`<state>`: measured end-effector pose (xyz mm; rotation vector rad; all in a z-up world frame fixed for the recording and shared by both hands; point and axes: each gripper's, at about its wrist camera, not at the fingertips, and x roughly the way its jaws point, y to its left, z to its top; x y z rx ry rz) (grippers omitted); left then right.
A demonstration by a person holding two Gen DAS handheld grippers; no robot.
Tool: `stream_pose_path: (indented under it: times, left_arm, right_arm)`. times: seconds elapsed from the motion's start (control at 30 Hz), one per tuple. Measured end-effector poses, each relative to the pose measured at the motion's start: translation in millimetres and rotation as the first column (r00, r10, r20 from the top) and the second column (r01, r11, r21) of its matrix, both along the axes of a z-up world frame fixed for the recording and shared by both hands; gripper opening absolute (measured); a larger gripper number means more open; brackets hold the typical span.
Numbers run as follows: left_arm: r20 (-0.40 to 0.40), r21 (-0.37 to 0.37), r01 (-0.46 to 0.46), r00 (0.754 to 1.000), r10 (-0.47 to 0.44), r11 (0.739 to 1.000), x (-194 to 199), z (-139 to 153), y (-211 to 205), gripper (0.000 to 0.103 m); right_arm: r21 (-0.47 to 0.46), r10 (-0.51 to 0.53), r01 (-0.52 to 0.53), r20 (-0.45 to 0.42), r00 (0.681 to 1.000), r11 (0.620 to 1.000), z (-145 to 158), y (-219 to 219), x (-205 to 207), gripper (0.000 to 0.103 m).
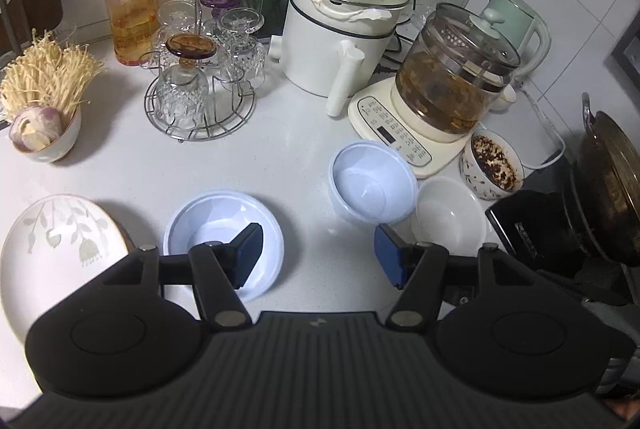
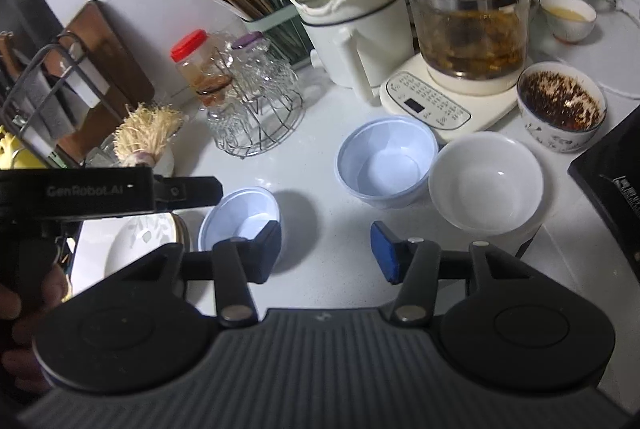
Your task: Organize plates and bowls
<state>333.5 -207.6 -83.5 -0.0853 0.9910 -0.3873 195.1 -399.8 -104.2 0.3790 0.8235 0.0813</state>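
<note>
A shallow pale-blue bowl [image 1: 216, 225] [image 2: 236, 215] sits on the white counter, partly behind each gripper's left finger. A deeper pale-blue bowl [image 1: 370, 185] [image 2: 386, 165] stands farther right, touching a white bowl [image 1: 450, 215] [image 2: 486, 181]. A white plate with a leaf pattern [image 1: 52, 253] [image 2: 140, 241] lies at the left. My left gripper [image 1: 318, 255] is open and empty above the counter. My right gripper [image 2: 326, 251] is open and empty; the left gripper's body [image 2: 100, 191] shows at its left.
Behind stand a glass kettle on its base [image 1: 452, 85], a white electric pot [image 1: 340, 29], a rack of upturned glasses [image 1: 200, 85], a red-lidded jar [image 1: 130, 13], a bowl of dark spice [image 1: 494, 165] and a bowl of enoki mushrooms [image 1: 44, 109]. A black stove [image 2: 612, 181] lies right.
</note>
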Motion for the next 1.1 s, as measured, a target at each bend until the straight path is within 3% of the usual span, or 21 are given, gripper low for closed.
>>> stream_pose_path:
  times: [0.43, 0.63, 0.77, 0.97, 1.1]
  left_arm:
    - [-0.106, -0.025, 0.06, 0.992, -0.063, 0.998, 92.1, -44.8, 5.4, 0.067]
    - [-0.148, -0.07, 0.137, 0.978, -0.146, 0.988, 134.4, -63.5, -3.2, 0.067]
    - [-0.186, -0.102, 0.212, 0.956, -0.228, 0.972, 157.2, -78.7, -21.8, 0.067]
    - [-0.232, -0.126, 0.319, 0.911, -0.34, 0.939, 181.5, -100.4, -48.9, 0.066]
    - [-0.247, -0.149, 0.363, 0.887, -0.39, 0.92, 194.7, -111.2, -58.5, 0.063]
  right_arm:
    - [0.071, -0.163, 0.167, -0.054, 0.985, 0.983, -20.2, 3.9, 59.3, 0.053]
    - [0.129, -0.251, 0.266, -0.122, 0.96, 0.955, -37.0, 5.0, 77.7, 0.053]
    - [0.132, -0.346, 0.371, -0.181, 0.921, 0.919, -52.5, -1.3, 79.2, 0.053]
    - [0.188, -0.474, 0.535, -0.288, 0.832, 0.824, -80.6, -13.6, 79.0, 0.048]
    - [0.196, -0.541, 0.609, -0.309, 0.782, 0.769, -91.1, -13.5, 80.7, 0.045]
